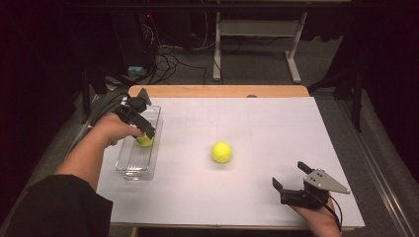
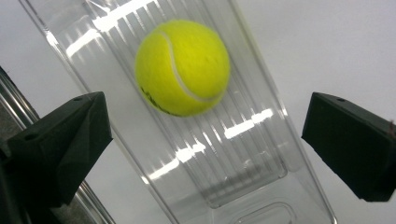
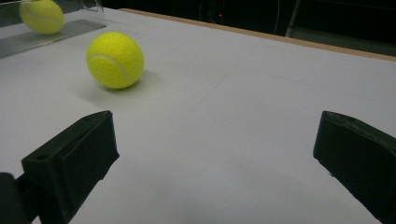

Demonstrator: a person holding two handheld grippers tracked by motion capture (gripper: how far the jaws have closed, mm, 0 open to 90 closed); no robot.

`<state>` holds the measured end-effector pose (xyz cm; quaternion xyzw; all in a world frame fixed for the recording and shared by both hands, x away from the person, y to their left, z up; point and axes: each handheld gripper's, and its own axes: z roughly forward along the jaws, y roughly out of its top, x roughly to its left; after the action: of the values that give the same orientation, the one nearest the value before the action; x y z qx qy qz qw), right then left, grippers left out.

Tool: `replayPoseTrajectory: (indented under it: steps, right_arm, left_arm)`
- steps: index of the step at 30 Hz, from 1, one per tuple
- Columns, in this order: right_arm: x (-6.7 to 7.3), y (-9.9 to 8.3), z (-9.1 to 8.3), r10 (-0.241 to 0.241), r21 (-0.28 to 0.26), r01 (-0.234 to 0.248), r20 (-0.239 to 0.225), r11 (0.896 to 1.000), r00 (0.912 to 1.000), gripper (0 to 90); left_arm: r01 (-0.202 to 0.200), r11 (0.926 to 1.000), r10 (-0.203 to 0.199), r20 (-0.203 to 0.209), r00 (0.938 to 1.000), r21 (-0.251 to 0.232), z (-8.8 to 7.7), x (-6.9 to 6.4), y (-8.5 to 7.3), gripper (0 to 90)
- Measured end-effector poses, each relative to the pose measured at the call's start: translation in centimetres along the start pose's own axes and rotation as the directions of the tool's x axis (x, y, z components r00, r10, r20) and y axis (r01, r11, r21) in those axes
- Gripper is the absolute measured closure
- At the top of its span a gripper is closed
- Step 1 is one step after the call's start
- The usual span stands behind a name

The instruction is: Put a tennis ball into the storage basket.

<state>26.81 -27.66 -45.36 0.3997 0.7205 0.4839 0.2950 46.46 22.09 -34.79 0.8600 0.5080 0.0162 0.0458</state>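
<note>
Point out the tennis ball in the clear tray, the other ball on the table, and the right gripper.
ball in the tray point(image 2: 183, 67) left gripper view, centre of ball
ball on the table point(image 1: 222, 152) high view, centre
right gripper point(image 1: 289, 175) high view, between its open jaws

The right claw stands with its two black jaws spread wide at the bottom corners, nothing between them but bare white counter. A yellow tennis ball sits on the counter ahead and to the left, well apart from the jaws. Farther off at the top left corner, a second tennis ball rests in a clear plastic tray
</note>
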Motion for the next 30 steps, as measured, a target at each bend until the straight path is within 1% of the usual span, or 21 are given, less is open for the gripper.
replayPoseTrajectory:
  steps: [1, 3, 4, 5, 8, 9, 11, 12, 13, 14, 15, 18, 19, 21, 22, 23, 24, 27, 28, 29, 30]
  right_arm:
    - [0.0, 0.0, 0.0, 0.000, 0.000, 0.000, 0.000, 1.000, 1.0000, 0.0]
    - [0.0, 0.0, 0.0, -0.001, 0.001, 0.001, 0.001, 1.000, 1.0000, 0.0]
    - [0.0, 0.0, 0.0, -0.001, 0.001, 0.001, 0.001, 1.000, 1.0000, 0.0]
    - [0.0, 0.1, -0.1, -0.002, 0.000, 0.002, 0.004, 1.000, 1.0000, 0.0]
    - [0.0, 0.1, -0.1, 0.001, -0.001, -0.001, 0.006, 1.000, 1.0000, 0.0]
    - [0.0, 0.1, -0.1, 0.001, -0.001, -0.001, 0.006, 1.000, 1.0000, 0.0]
    - [0.0, 0.1, -0.1, 0.000, 0.001, 0.000, 0.005, 1.000, 1.0000, 0.0]
    - [0.0, 0.1, -0.1, 0.000, 0.001, 0.000, 0.005, 1.000, 1.0000, 0.0]
    - [0.0, 0.1, -0.1, -0.003, 0.000, 0.003, 0.005, 1.000, 1.0000, 0.0]
    - [0.0, 0.1, -0.1, -0.003, 0.000, 0.003, 0.005, 1.000, 1.0000, 0.0]
    - [0.0, 0.1, -0.1, -0.002, 0.001, 0.002, 0.005, 1.000, 1.0000, 0.0]
    - [0.0, 0.0, -0.1, 0.000, 0.002, 0.000, 0.005, 1.000, 1.0000, 0.0]
    - [0.0, 0.0, -0.1, 0.000, 0.002, 0.000, 0.005, 1.000, 1.0000, 0.0]
    - [0.0, 0.0, -0.1, 0.002, 0.002, -0.002, 0.005, 1.000, 1.0000, 0.0]
    - [0.0, 0.0, -0.1, 0.003, 0.002, -0.003, 0.004, 1.000, 1.0000, 0.0]
    - [0.0, 0.0, -0.1, 0.001, 0.002, -0.001, 0.004, 1.000, 1.0000, 0.0]
    - [0.0, 0.0, -0.1, 0.001, 0.002, -0.001, 0.004, 1.000, 1.0000, 0.0]
    - [0.0, 0.0, -0.1, 0.002, 0.001, -0.002, 0.004, 1.000, 1.0000, 0.0]
    - [0.0, 0.0, -0.1, 0.003, 0.001, -0.003, 0.004, 1.000, 1.0000, 0.0]
    - [0.0, 0.0, -0.1, -0.001, 0.000, 0.001, 0.004, 1.000, 1.0000, 0.0]
    - [0.0, 0.0, -0.1, -0.001, 0.000, 0.001, 0.004, 1.000, 1.0000, 0.0]
  left_arm:
    - [0.000, 1.0000, 0.000, 0.000, 1.0000, 0.000, 0.0, 0.0, 0.0, 2.1]
    - [-0.011, 0.9998, 0.011, 0.007, 0.9999, -0.016, -0.3, -0.6, 0.0, 2.1]
    - [-0.011, 0.9998, 0.011, 0.007, 0.9999, -0.016, -0.3, -0.6, 0.0, 2.2]
    - [-0.021, 0.9995, 0.022, 0.010, 0.9997, -0.024, -0.3, -1.1, 0.0, 2.2]
    - [-0.049, 0.9987, 0.049, 0.016, 0.9987, -0.018, -0.3, -2.2, 0.1, 2.1]
    - [-0.049, 0.9987, 0.049, 0.016, 0.9987, -0.018, -0.3, -2.2, 0.1, 2.1]
    - [-0.076, 0.9970, 0.076, 0.016, 0.9970, -0.018, -0.3, -3.0, 0.1, 2.1]
    - [-0.082, 0.9964, 0.082, 0.016, 0.9965, -0.020, -0.2, -3.3, 0.2, 2.1]
    - [-0.099, 0.9949, 0.099, 0.017, 0.9949, -0.019, -0.1, -3.9, 0.2, 2.1]
    - [-0.099, 0.9949, 0.099, 0.017, 0.9949, -0.019, -0.1, -3.9, 0.2, 2.1]
    - [-0.116, 0.9930, 0.117, 0.018, 0.9930, -0.018, 0.0, -4.6, 0.4, 2.1]
    - [-0.143, 0.9896, 0.143, 0.023, 0.9894, -0.020, 0.2, -5.6, 0.6, 2.1]
    - [-0.143, 0.9896, 0.143, 0.023, 0.9894, -0.020, 0.2, -5.6, 0.6, 2.1]
    - [-0.161, 0.9869, 0.161, 0.033, 0.9864, -0.019, 0.2, -6.2, 0.7, 2.1]
    - [-0.174, 0.9844, 0.175, 0.033, 0.9841, -0.028, 0.3, -6.9, 0.9, 2.1]
    - [-0.180, 0.9832, 0.181, 0.042, 0.9825, -0.027, 0.3, -7.2, 1.0, 2.1]
    - [-0.180, 0.9832, 0.181, 0.042, 0.9825, -0.027, 0.3, -7.2, 1.0, 2.1]
    - [-0.199, 0.9797, 0.200, 0.042, 0.9790, -0.028, 0.5, -8.3, 1.3, 2.1]
    - [-0.205, 0.9785, 0.206, 0.047, 0.9774, -0.023, 0.5, -8.5, 1.4, 2.1]
    - [-0.219, 0.9754, 0.220, 0.052, 0.9741, -0.025, 0.7, -9.2, 1.6, 2.1]
    - [-0.219, 0.9754, 0.220, 0.052, 0.9741, -0.025, 0.7, -9.2, 1.6, 2.1]
